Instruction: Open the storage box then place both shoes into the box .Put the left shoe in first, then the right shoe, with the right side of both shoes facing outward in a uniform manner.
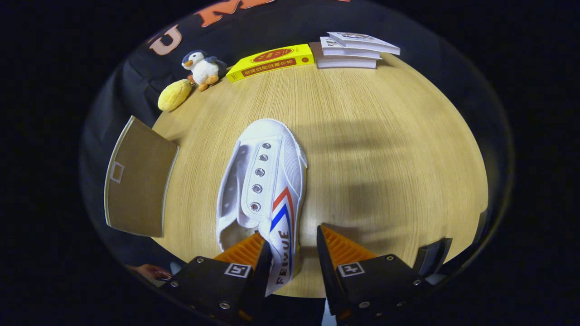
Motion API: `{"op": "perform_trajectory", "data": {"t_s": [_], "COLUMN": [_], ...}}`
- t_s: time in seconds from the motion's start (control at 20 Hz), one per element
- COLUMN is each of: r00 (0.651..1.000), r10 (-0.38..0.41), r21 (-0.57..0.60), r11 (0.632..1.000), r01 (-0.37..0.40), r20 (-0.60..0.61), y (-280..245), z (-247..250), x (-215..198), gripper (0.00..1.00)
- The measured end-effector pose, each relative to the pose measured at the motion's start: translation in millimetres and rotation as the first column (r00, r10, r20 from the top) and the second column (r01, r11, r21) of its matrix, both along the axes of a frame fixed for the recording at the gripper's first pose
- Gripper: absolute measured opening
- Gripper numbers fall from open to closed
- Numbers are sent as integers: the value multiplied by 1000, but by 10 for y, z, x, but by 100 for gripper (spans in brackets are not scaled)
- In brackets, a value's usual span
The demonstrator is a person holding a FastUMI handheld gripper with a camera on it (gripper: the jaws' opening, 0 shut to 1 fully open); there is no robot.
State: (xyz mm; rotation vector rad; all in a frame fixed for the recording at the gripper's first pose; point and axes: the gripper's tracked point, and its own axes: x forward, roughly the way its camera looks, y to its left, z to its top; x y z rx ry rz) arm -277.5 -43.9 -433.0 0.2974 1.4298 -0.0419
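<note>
Pointing toe away along the fingers, white shoe (265, 194), hand-held gripper (292, 249) spread around its heel.

Hidden and cut-off parts

We cannot see the shoe (263, 194) heel behind the left finger at 6 o'clock; the box flap (138, 181) at 9 o'clock is cut off.
</note>
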Motion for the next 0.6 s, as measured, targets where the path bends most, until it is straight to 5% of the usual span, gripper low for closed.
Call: {"op": "perform_trajectory", "data": {"t_s": [0.15, 0.6], "r00": [995, 978], "r10": [-103, -195], "r21": [67, 38], "r11": [992, 980], "r01": [103, 193], "r20": [-9, 67], "y": [54, 161], "z": [4, 217], "x": [7, 178], "gripper": [29, 1]}}
